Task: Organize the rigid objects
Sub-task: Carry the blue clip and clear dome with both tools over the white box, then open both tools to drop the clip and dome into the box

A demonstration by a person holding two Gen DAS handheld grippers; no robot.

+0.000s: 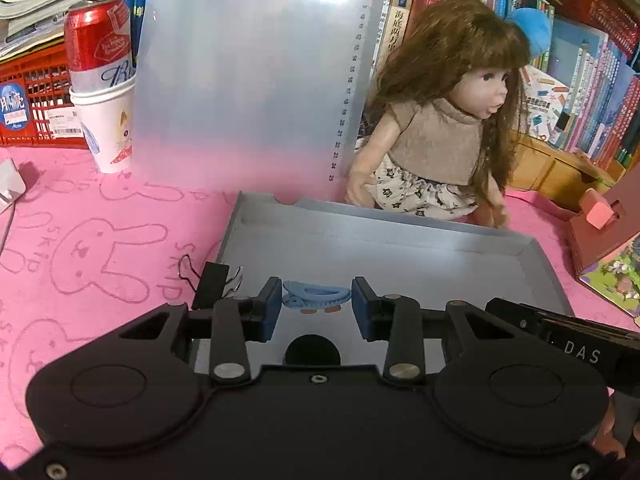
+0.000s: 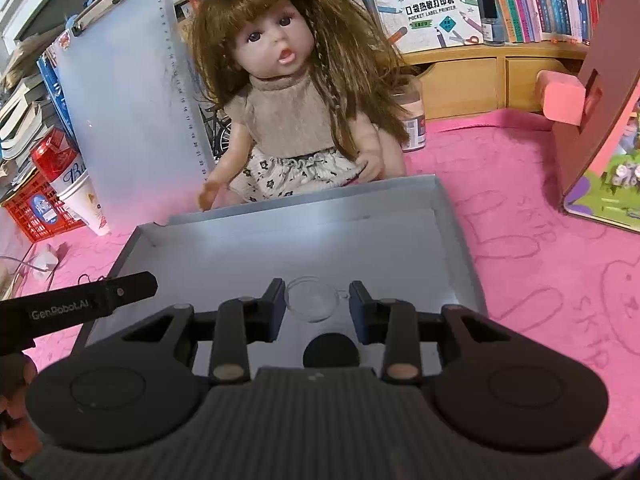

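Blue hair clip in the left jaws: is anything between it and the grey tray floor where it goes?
Nothing visible. The blue hair clip hangs over bare floor of the grey tray; the doll sits beyond the tray's far wall.

A matt grey cardboard tray lies on fuzzy pink cloth with rabbit outlines. The small blue plastic hair clip looks smooth; the clear round plastic dish is glossy; the frosted translucent plastic clipboard shines softly.

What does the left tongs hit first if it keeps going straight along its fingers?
Probably the gray tray floor: the left tongs, shut on the blue hair clip, point down into it. Depth is unclear.
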